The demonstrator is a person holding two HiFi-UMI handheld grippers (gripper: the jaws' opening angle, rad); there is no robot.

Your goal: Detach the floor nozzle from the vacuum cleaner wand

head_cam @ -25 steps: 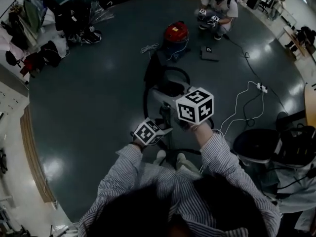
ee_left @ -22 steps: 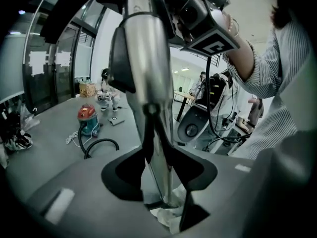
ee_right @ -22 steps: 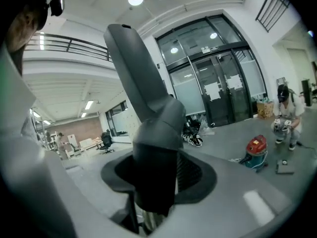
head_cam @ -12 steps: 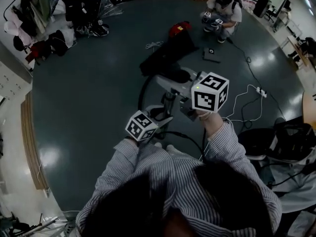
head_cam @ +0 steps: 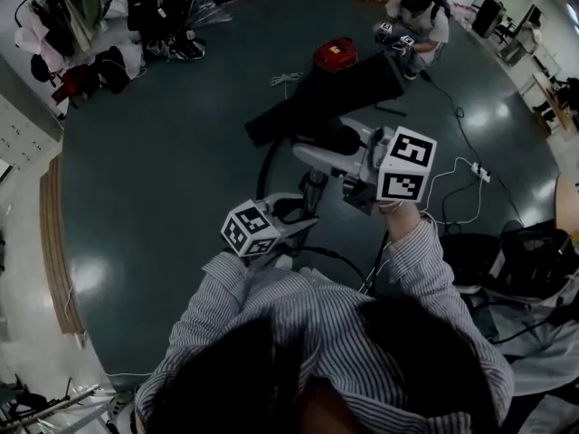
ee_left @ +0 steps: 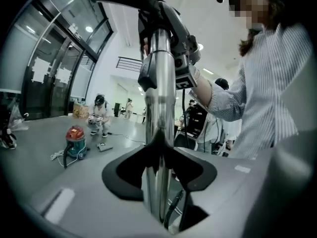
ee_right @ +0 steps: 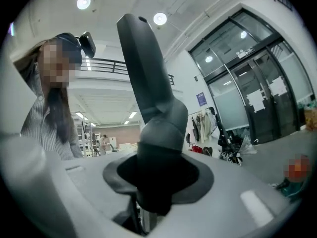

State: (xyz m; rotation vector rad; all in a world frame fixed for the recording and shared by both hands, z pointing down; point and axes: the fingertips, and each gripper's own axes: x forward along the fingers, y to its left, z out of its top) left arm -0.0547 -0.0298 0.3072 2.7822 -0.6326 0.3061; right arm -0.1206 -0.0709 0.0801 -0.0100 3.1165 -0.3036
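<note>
Left gripper [ee_left: 158,182] is clamped on the chrome wand [ee_left: 159,98]. Right gripper [ee_right: 153,187], its jaws having just been closing, grips the floor nozzle [ee_right: 148,83] by its neck, held aloft further along the same long axis. Separation probably calls for a lengthwise pull.

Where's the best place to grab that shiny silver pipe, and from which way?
Grab the shiny silver metal pipe on its bare straight stretch, clear of the dark grey nozzle neck, coming from the side with the jaws square across it. It's round and even there, so it probably won't slip; the left claw holds it just so.
</note>
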